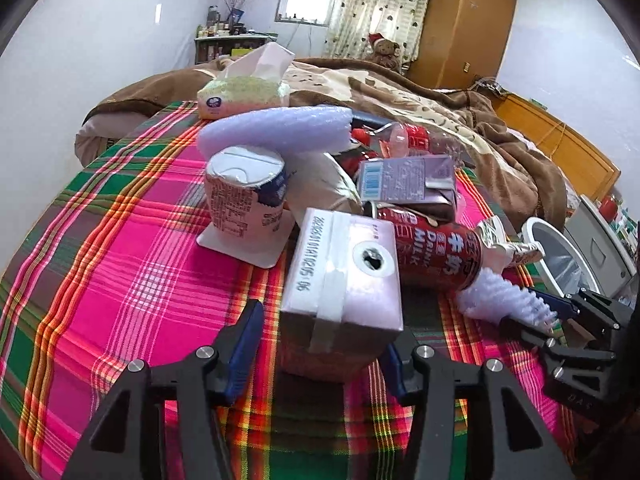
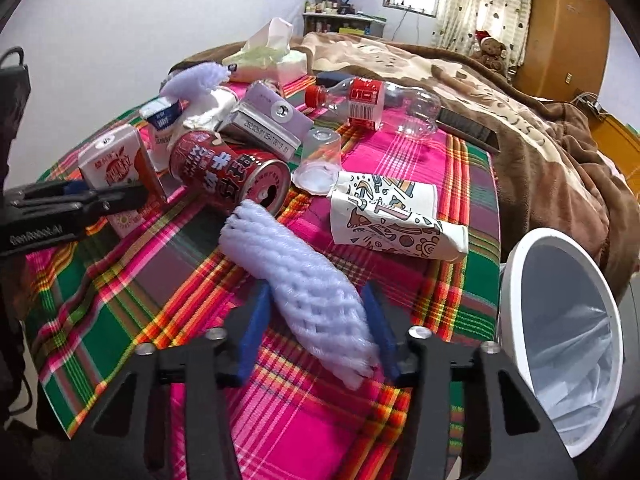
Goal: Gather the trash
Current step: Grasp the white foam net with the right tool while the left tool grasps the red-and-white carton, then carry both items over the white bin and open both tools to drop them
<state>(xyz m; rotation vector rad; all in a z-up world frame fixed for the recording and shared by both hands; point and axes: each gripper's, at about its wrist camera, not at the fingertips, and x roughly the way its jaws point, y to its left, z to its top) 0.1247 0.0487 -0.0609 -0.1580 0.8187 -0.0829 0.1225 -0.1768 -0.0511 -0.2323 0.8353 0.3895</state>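
Note:
Trash lies on a plaid cloth. My left gripper (image 1: 320, 344) is open, its blue pads on either side of a pink drink carton (image 1: 340, 280); the same carton shows in the right wrist view (image 2: 120, 168). My right gripper (image 2: 316, 320) is open around a lavender foam net sleeve (image 2: 304, 280), which lies on the cloth; the sleeve also shows in the left wrist view (image 1: 500, 296). A red milk can (image 2: 232, 172) lies on its side behind the sleeve. A white bin (image 2: 560, 328) with a clear liner stands at the right edge.
Also on the cloth: a yogurt cup (image 1: 248, 196), a second foam sleeve (image 1: 276, 128), a purple carton (image 2: 264, 120), a clear bottle (image 2: 372, 104), a clear cup (image 2: 320, 156), a crushed paper cup (image 2: 392, 216), a tissue pack (image 2: 268, 60). A brown blanket (image 2: 520, 136) lies behind.

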